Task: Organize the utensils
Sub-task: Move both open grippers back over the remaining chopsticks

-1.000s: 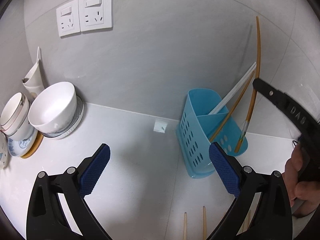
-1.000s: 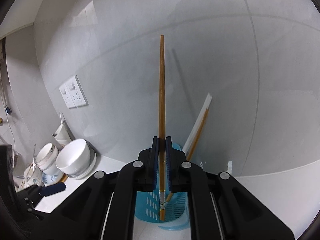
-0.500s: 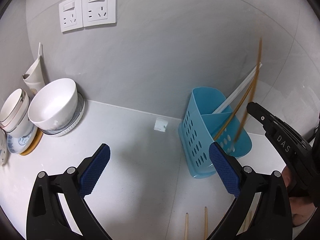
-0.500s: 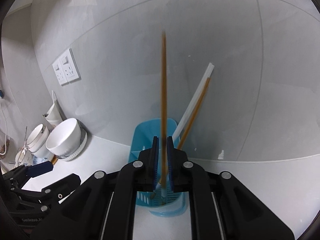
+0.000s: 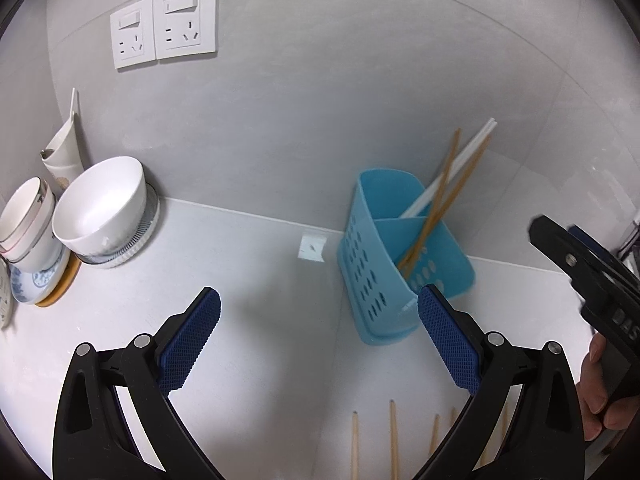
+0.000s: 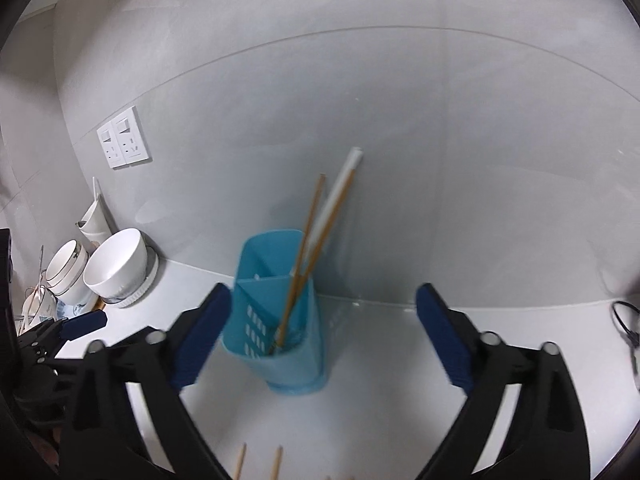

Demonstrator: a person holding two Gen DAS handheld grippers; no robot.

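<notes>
Both sets of fingers splayed, empty, near the blue utensil holder (image 6: 276, 320).
Reaching for loose chopsticks (image 5: 393, 438) on the surface (image 5: 248, 300), the right gripper (image 6: 320, 336) could topple it.

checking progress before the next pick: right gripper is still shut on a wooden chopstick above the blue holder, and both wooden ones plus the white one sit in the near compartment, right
Not quite. The right gripper is open and holds nothing, as the right wrist view shows. The rest stands: two wooden chopsticks and the white chopstick stand in the blue holder, in the compartment nearer that camera.

Three chopsticks (image 6: 308, 240), one holder (image 6: 276, 312)
</notes>
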